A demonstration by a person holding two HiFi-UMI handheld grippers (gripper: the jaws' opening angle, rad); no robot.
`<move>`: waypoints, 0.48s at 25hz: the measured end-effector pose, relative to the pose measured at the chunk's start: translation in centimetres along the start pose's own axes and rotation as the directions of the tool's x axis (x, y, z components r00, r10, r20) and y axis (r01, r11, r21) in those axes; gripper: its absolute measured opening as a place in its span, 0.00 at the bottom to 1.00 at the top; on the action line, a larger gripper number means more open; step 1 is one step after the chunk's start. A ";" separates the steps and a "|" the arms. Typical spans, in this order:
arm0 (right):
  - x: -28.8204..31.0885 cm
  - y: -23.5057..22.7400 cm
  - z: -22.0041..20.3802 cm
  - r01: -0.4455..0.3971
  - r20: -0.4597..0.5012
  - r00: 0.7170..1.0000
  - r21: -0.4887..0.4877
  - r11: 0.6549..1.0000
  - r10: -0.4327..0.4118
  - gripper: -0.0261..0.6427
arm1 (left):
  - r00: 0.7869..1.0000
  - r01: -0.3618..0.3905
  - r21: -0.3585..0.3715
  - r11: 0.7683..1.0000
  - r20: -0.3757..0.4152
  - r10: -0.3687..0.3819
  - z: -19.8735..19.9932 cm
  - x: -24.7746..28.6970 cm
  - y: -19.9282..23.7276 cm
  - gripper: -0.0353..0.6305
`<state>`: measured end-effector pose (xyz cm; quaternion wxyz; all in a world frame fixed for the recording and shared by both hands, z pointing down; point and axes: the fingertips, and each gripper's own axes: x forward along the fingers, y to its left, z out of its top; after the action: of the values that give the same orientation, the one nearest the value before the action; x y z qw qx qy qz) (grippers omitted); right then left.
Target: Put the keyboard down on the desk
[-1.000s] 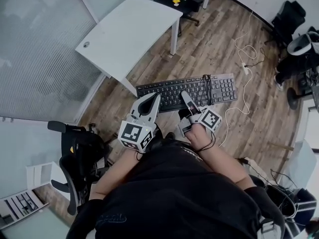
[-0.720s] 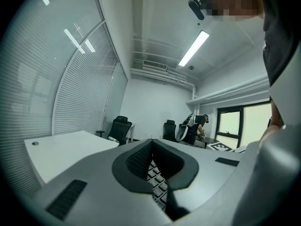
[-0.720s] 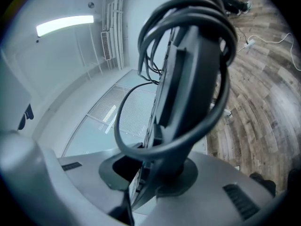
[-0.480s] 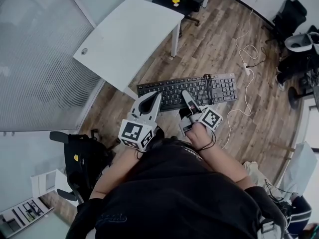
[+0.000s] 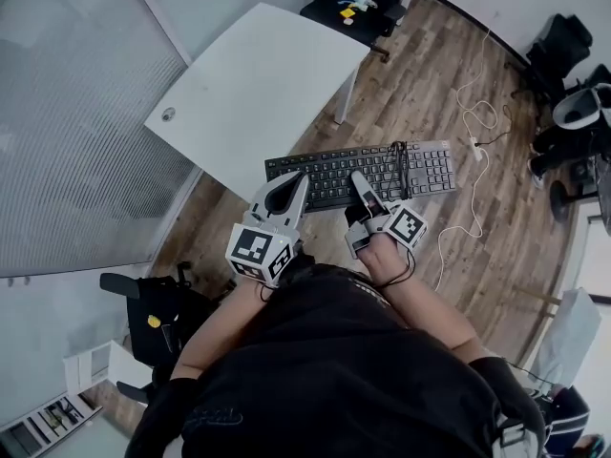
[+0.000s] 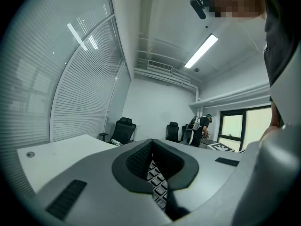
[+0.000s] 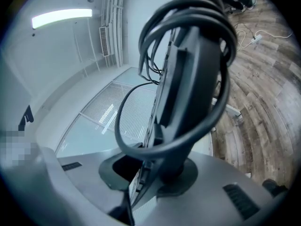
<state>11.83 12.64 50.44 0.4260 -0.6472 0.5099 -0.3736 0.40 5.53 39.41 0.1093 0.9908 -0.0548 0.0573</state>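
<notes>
Keyboard (image 5: pixel 363 172) is held over the wood floor (image 5: pixel 430 84), not on the white surface (image 5: pixel 258 84) yet. Left gripper (image 5: pixel 296 184) + right gripper (image 5: pixel 360 183) are both clenched on its near edge, prob to keep it level w/ the wound cable (image 5: pixel 396 165) pinned.

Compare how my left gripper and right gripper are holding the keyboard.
The left gripper clamps the keyboard near its left end; the right gripper clamps it nearer the middle, by the wound cable. Keys show between the left gripper's jaws; cable loops over the right gripper's. Both are shut on its near edge.
</notes>
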 end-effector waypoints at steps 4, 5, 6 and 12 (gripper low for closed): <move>3.9 1.5 -0.4 -0.030 -0.006 1.000 -0.001 1.000 0.030 0.18 | 1.000 -0.013 0.013 1.000 0.026 0.013 1.7 0.0 3.4 0.08; 4.8 1.8 -0.6 -0.031 -0.010 0.999 -0.001 1.000 0.031 0.18 | 0.999 -0.016 0.013 1.000 0.030 0.016 1.9 -0.1 4.1 0.08; 5.6 2.0 -0.8 -0.033 -0.012 0.999 0.000 0.999 0.033 0.18 | 0.999 -0.018 0.014 1.000 0.032 0.018 2.2 -0.2 4.9 0.08; 10.1 3.3 -2.2 -0.051 -0.026 0.998 0.009 0.999 0.051 0.18 | 0.998 -0.052 0.022 0.998 0.049 0.051 3.5 -1.1 9.3 0.08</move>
<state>10.72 1.97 48.67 0.4313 -0.6273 0.5302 -0.3733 -1.46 -4.19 37.79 0.0950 0.9914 -0.0822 0.0367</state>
